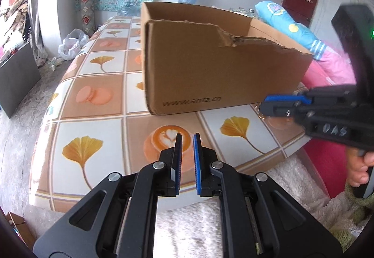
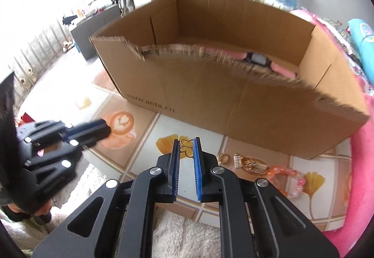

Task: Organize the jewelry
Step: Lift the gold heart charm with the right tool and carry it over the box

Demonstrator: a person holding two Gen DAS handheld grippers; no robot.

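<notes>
My right gripper (image 2: 187, 141) is shut on a small gold clover-shaped piece (image 2: 185, 150) pinched at its fingertips, just above the tiled tabletop (image 2: 149, 164). To its right on the table lie a gold ring (image 2: 223, 157), a gold comb-like charm (image 2: 238, 161), a gold hoop piece (image 2: 256, 165) and an orange-pink bead bracelet (image 2: 289, 178). Behind them stands a torn cardboard box (image 2: 233, 99) with a pink-strapped watch (image 2: 257, 58) inside. My left gripper (image 1: 187, 138) hovers shut and empty over the latte tile, left of the right gripper (image 1: 266, 103).
The box (image 1: 210, 70) takes up the middle of the table (image 1: 93, 99). Pink and blue bedding (image 1: 327, 66) lies to the right. A white fluffy cover (image 1: 198, 223) runs along the table's near edge. The floor to the left holds a dark cabinet (image 1: 18, 75) and a plastic bag (image 1: 70, 45).
</notes>
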